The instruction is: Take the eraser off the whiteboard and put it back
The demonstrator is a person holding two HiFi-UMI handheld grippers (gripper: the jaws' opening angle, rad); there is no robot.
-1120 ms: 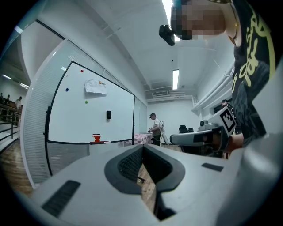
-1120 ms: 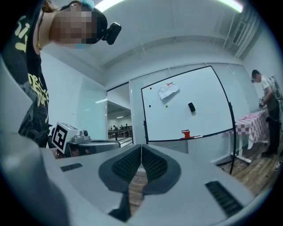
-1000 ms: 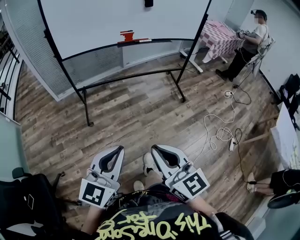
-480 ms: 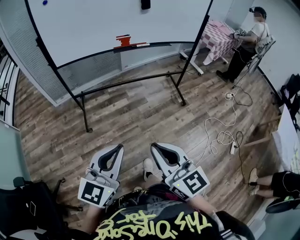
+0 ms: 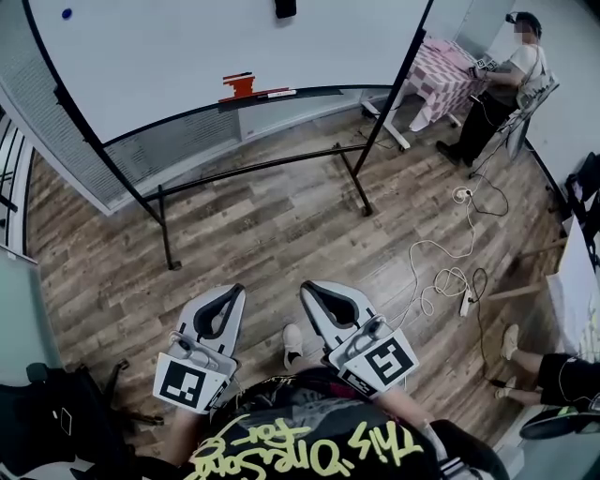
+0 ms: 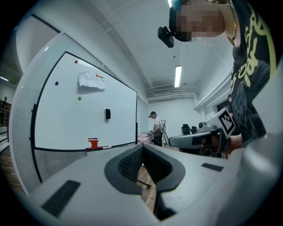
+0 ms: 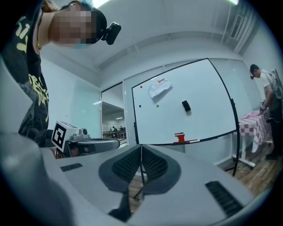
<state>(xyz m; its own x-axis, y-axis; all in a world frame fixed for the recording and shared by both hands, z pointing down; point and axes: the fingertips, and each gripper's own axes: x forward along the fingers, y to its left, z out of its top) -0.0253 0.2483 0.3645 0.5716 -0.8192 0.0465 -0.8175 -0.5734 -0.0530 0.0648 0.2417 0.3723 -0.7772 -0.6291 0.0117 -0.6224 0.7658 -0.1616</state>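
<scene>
Whiteboard [image 5: 187, 56], smooth and white, carries the black rectangular eraser [image 5: 284, 7]; my left hand-held gripper [image 5: 227, 300] and right hand-held gripper [image 5: 322, 296] are closed, ribbed pads empty.

Head view from above the person, tilted steeply down over the wooden floor [image 5: 281, 216], whiteboard [image 5: 187, 56] far off at the top edge, both gripper views low and level, facing that whiteboard from well back, all three sharing it
</scene>
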